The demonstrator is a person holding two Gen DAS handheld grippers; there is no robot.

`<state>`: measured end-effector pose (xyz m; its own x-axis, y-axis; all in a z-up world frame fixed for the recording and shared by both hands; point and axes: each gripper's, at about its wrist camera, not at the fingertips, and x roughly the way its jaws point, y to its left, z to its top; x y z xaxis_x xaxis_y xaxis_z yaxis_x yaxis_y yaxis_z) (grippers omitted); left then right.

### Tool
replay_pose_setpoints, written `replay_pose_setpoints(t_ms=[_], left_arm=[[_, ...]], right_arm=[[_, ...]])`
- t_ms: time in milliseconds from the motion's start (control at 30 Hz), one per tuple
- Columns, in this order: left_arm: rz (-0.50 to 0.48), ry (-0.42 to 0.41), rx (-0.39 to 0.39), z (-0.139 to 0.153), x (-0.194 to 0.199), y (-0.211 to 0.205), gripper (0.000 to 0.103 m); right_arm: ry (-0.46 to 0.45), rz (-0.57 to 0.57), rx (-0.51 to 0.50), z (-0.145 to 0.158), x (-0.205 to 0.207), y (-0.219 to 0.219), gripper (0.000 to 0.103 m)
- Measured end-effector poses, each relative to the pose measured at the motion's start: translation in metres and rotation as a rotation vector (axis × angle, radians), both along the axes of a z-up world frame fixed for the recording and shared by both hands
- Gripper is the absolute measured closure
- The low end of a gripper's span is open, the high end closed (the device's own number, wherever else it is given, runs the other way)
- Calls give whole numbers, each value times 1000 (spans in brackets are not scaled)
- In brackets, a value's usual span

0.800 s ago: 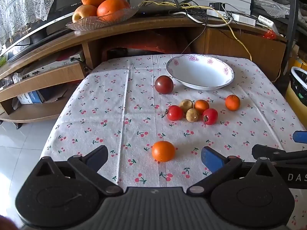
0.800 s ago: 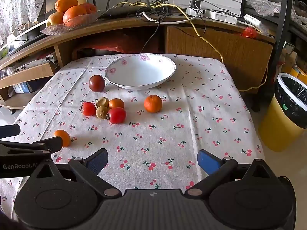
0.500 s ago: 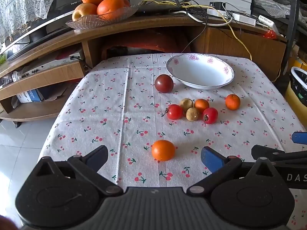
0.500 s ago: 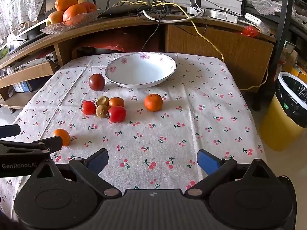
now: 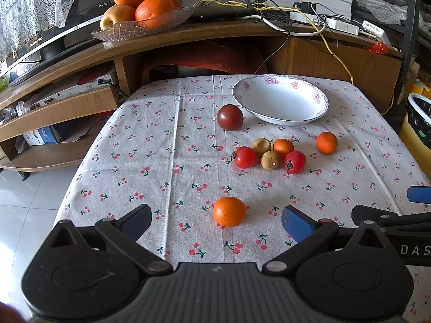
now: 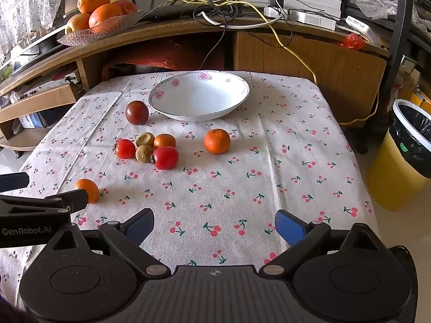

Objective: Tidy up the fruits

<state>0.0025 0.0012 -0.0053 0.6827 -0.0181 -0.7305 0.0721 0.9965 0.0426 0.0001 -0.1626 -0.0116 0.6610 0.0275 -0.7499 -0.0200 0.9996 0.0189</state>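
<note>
Both grippers moved slightly forward; left gripper (image 5: 216, 222) and right gripper (image 6: 214, 224) gape apart, empty, orange (image 5: 229, 211) at 12 o'clock of left.

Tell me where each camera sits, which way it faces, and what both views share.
Left wrist: on the left tongs, low at the table's near edge, facing the white bowl; own open fingers frame the near orange; right tongs at right edge.
Right wrist: on the right tongs, further right, same heading; own open fingers over bare tablecloth; left tongs at left edge.
Shared: bowl, dark tomato, fruit cluster, shelf fruit dish.
</note>
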Motion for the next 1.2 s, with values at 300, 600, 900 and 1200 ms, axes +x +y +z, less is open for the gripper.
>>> replay_pose_setpoints(t_ms=[300, 600, 900, 1200], left_arm=[[-5, 4, -2, -2, 1, 0, 0], [-8, 15, -1, -7, 1, 0, 0], [-18, 27, 0, -9, 3, -1, 0], [-20, 28, 4, -10, 3, -1, 0]], right_arm=[[14, 4, 2, -2, 3, 1, 13], [27, 12, 7, -5, 4, 3, 14], [33, 21, 15, -6, 5, 4, 15], [37, 21, 17, -7, 5, 5, 15]])
